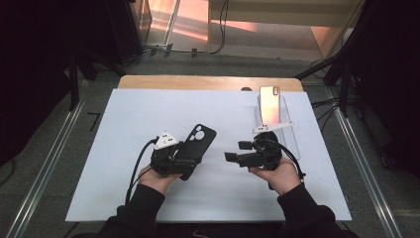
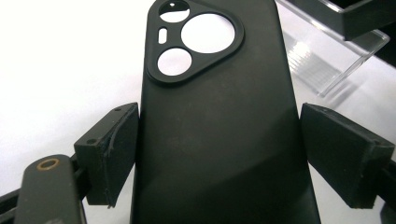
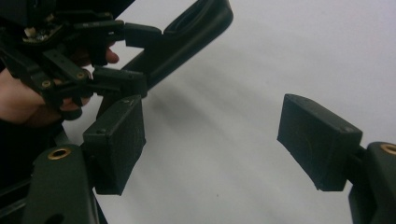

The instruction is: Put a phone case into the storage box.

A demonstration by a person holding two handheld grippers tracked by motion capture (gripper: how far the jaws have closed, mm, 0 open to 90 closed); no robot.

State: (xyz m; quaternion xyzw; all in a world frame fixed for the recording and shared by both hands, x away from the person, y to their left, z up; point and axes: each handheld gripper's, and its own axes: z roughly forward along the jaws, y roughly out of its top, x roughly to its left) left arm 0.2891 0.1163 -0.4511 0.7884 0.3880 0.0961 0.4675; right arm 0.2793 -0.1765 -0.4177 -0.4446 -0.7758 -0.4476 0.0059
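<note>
A black phone case [image 1: 200, 136] with a triangular camera cut-out is held tilted above the white sheet, and my left gripper [image 1: 190, 157] is shut on its lower half. In the left gripper view both pads press the long edges of the case [image 2: 215, 93]. My right gripper [image 1: 236, 150] is just right of it, pointing left, open with nothing between its pads [image 3: 317, 140]. From the right gripper view the case [image 3: 187, 37] and the left gripper [image 3: 135, 58] are at the upper left. A phone [image 1: 270, 104] leans upright on a clear stand [image 1: 289, 136] behind the right gripper.
A white sheet [image 1: 148, 114] covers the wooden table [image 1: 208, 82]. The clear stand [image 2: 322, 60] is at the far right of the sheet. Metal rails and cables run along the floor on both sides of the table.
</note>
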